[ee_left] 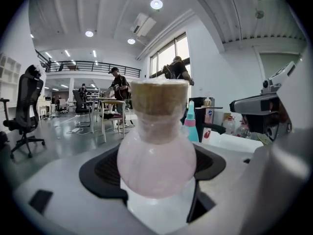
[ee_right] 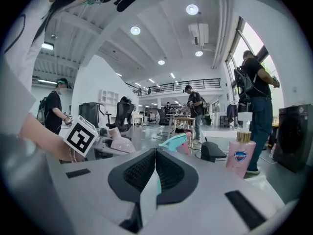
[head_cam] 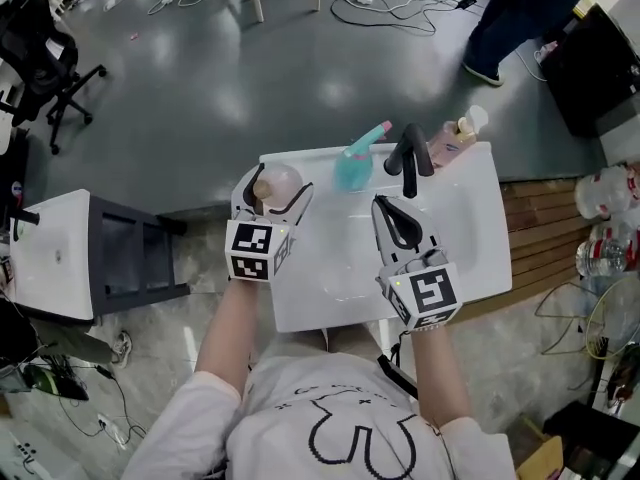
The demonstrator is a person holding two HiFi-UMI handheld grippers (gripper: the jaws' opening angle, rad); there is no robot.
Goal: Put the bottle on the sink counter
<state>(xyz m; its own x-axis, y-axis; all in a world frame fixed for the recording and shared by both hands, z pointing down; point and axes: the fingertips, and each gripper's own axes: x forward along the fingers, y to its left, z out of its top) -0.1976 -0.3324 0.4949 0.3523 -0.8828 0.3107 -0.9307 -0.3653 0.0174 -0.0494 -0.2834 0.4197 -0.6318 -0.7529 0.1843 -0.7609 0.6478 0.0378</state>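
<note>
A round pink bottle (head_cam: 278,182) with a tan cap stands upright between the jaws of my left gripper (head_cam: 277,184), over the left rear corner of the white sink counter (head_cam: 470,238). In the left gripper view the bottle (ee_left: 156,155) fills the gap, and the black pads (ee_left: 105,173) of the left gripper (ee_left: 156,180) close on its belly. I cannot tell whether its base touches the counter. My right gripper (head_cam: 386,206) is shut with nothing in it, over the basin in front of the black faucet (head_cam: 408,153). From the right gripper (ee_right: 155,153) the pink bottle (ee_right: 120,142) shows at the left.
A teal spray bottle (head_cam: 355,163) and a pink soap bottle (head_cam: 452,140) stand at the sink's back edge beside the faucet. A white cabinet (head_cam: 55,253) is at the left, a wooden pallet (head_cam: 545,238) and water bottles (head_cam: 600,253) at the right. A person (head_cam: 510,18) stands behind.
</note>
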